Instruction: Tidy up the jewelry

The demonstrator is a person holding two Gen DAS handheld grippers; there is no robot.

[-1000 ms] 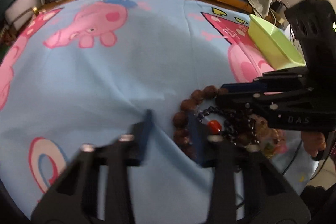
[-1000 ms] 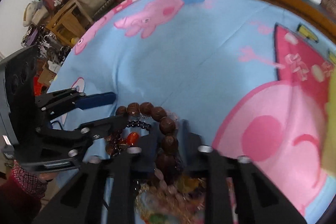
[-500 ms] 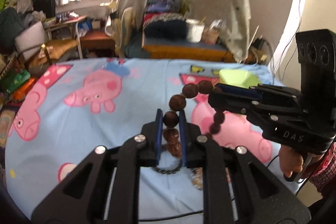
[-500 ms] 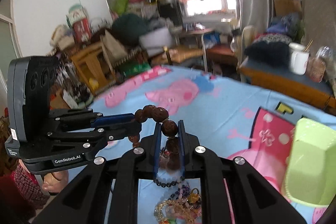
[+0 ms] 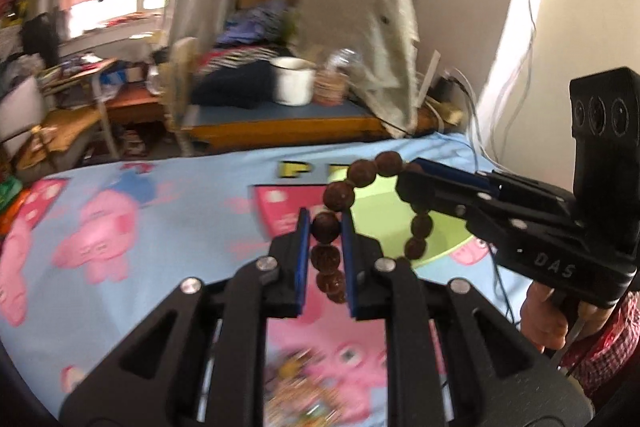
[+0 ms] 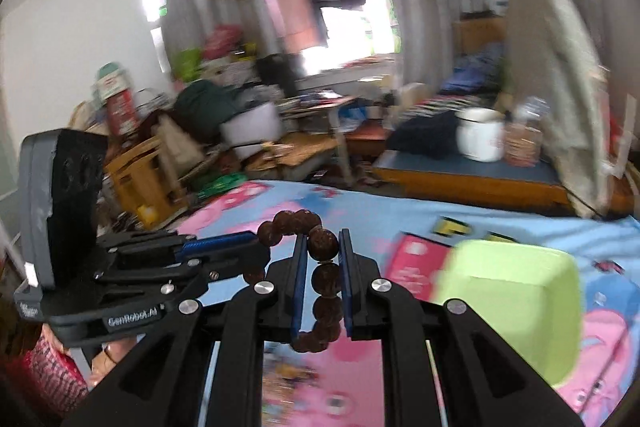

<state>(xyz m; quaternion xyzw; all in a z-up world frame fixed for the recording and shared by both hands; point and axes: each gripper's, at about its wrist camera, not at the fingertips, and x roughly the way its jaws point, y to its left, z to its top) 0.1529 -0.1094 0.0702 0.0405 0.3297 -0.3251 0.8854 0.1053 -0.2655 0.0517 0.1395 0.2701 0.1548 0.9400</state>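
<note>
1. A brown wooden bead bracelet (image 5: 340, 195) hangs in the air above the bed, stretched between the two grippers.
2. The left gripper (image 5: 325, 227) has its blue-padded fingers (image 5: 303, 247) pressed onto one side of the loop, pinching a bead with more beads hanging down between them.
3. The right gripper (image 6: 322, 241) pinches the other side of the same bracelet (image 6: 324, 243), its pads pressed against a bead.
4. From the left wrist view, the right gripper (image 5: 412, 183) reaches in from the right, and the loop arcs up between the two tools.
5. A light green plastic tray (image 6: 508, 299) sits on the blue cartoon-pig bedsheet (image 5: 160, 227), just to the right of the bracelet and below it.
6. A blurred heap of other jewelry (image 5: 300, 391) lies on the sheet at the near edge, under the grippers.
7. A white mug (image 6: 478, 139) stands on a low platform at the far side of the room.
</note>
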